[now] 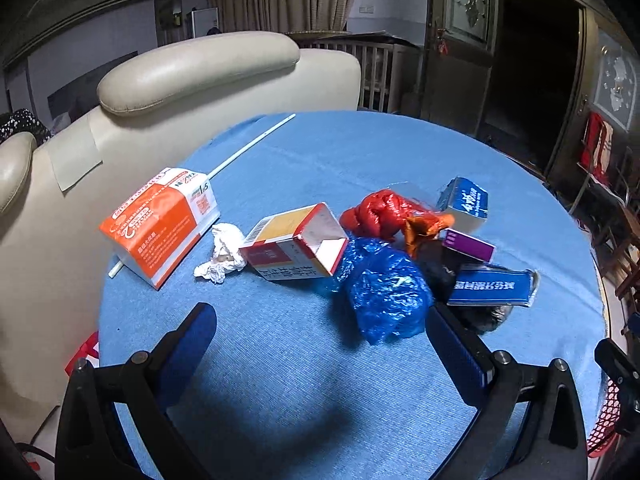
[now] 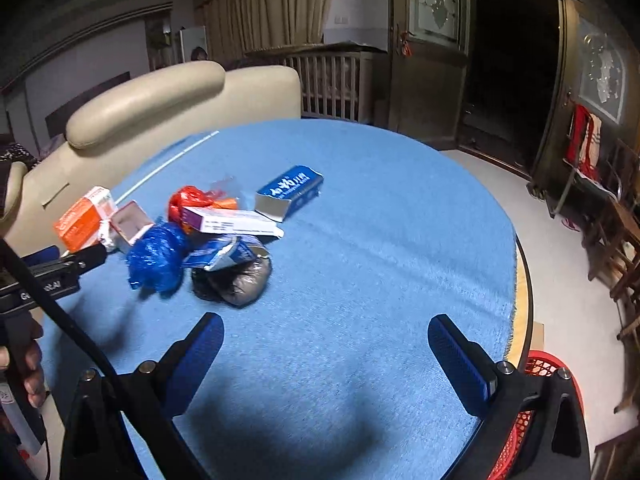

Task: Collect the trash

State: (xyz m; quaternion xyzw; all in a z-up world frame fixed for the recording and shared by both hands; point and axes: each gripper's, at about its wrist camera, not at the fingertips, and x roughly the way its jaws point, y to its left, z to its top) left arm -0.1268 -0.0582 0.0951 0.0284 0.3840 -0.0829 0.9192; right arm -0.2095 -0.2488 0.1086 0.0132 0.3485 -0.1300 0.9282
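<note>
The left gripper is held spread wide above the blue tablecloth, and nothing is pinched between its blue pads. The right gripper is spread as well — empty, over bare cloth. The trash is gathered in one pile. In the left wrist view, a crumpled blue plastic bag is seen at about 1 o'clock, just beyond the right finger. A red-and-yellow carton lies at 12 o'clock, touching a white tissue. An orange box is placed at 10 o'clock. A red basket is seen at 4 o'clock in the right wrist view, beside the table edge.
</note>
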